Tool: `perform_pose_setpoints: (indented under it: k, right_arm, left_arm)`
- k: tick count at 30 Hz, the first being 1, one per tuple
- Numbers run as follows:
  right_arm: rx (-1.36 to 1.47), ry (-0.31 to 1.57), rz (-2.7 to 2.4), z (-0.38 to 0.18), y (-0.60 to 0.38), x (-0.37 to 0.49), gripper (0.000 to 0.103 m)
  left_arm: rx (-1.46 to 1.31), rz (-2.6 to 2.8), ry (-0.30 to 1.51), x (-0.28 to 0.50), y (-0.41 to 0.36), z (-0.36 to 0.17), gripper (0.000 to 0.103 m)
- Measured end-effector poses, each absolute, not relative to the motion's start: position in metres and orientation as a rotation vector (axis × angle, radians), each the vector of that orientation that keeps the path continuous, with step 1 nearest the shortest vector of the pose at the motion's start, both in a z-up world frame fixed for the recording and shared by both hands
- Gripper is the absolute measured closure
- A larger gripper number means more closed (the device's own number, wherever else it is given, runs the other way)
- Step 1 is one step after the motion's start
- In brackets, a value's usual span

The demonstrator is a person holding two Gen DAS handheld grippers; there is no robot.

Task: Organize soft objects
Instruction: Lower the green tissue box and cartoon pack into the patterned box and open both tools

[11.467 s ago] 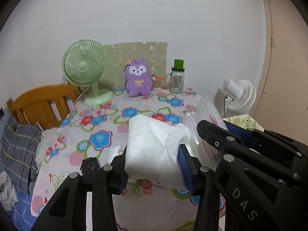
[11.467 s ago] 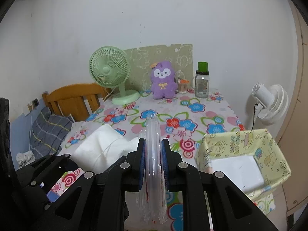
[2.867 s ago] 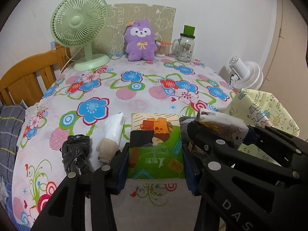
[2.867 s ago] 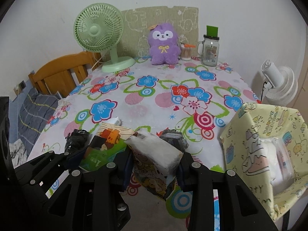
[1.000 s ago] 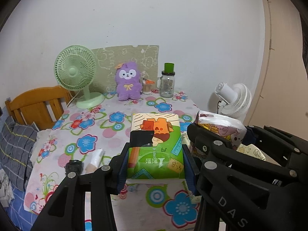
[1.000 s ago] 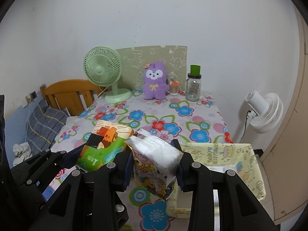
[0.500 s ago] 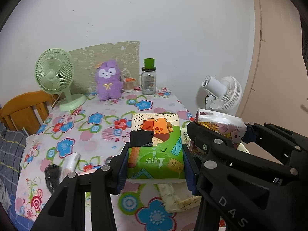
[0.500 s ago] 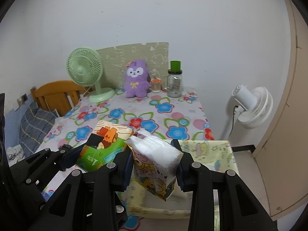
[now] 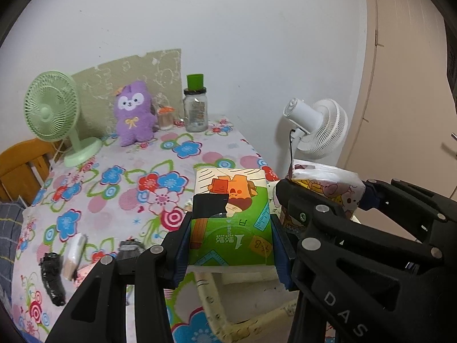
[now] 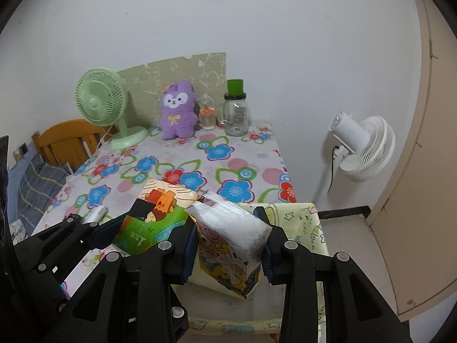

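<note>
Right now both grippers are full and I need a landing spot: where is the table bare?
The floral tablecloth is bare across its middle, between the green fan, purple plush and jar at the wall and the held packs. Crowded: the near left edge, with small rolls.

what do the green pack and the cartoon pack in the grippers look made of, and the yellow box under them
Green pack: glossy printed plastic film, shows glare; probably tissues.
Cartoon pack: thin crinkly plastic wrap, white filling visible through the clear top.
Yellow box: looks like printed fabric or coated paper; its walls sag softly.
</note>
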State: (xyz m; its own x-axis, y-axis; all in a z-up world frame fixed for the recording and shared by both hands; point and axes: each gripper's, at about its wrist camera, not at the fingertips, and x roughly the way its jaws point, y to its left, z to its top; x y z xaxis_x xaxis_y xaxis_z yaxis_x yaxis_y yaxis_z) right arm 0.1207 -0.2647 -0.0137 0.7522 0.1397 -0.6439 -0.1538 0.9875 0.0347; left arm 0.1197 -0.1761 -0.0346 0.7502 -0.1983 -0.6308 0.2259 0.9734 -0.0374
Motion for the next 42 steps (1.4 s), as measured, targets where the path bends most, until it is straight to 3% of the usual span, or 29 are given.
perform_pose_setpoints:
  k: [12,16,20,23,25,28,42]
  right_arm:
    - [0.012,0.777,0.123,-0.048,-0.286,0.149,0.063]
    - [0.026,0.803,0.12,-0.056,-0.287,0.158,0.063]
    - [0.028,0.818,0.132,-0.061,-0.285,0.164,0.061]
    - [0.03,0.828,0.134,-0.064,-0.285,0.166,0.05]
    - [0.041,0.821,0.126,-0.063,-0.286,0.165,0.035]
    - [0.037,0.809,0.105,-0.062,-0.287,0.162,0.024]
    - [0.059,0.786,0.052,-0.049,-0.287,0.131,0.019]
  left_arm:
    - [0.076,-0.251,0.802,0.15,-0.195,-0.065,0.049]
    - [0.081,-0.264,0.833,0.157,-0.196,-0.071,0.032]
    - [0.083,-0.275,0.839,0.159,-0.196,-0.073,0.021]
    - [0.096,-0.275,0.842,0.16,-0.197,-0.073,0.021]
    - [0.094,-0.282,0.845,0.161,-0.197,-0.073,0.02]
    - [0.094,-0.288,0.845,0.16,-0.198,-0.073,0.018]
    - [0.115,-0.304,0.8,0.135,-0.196,-0.059,0.013]
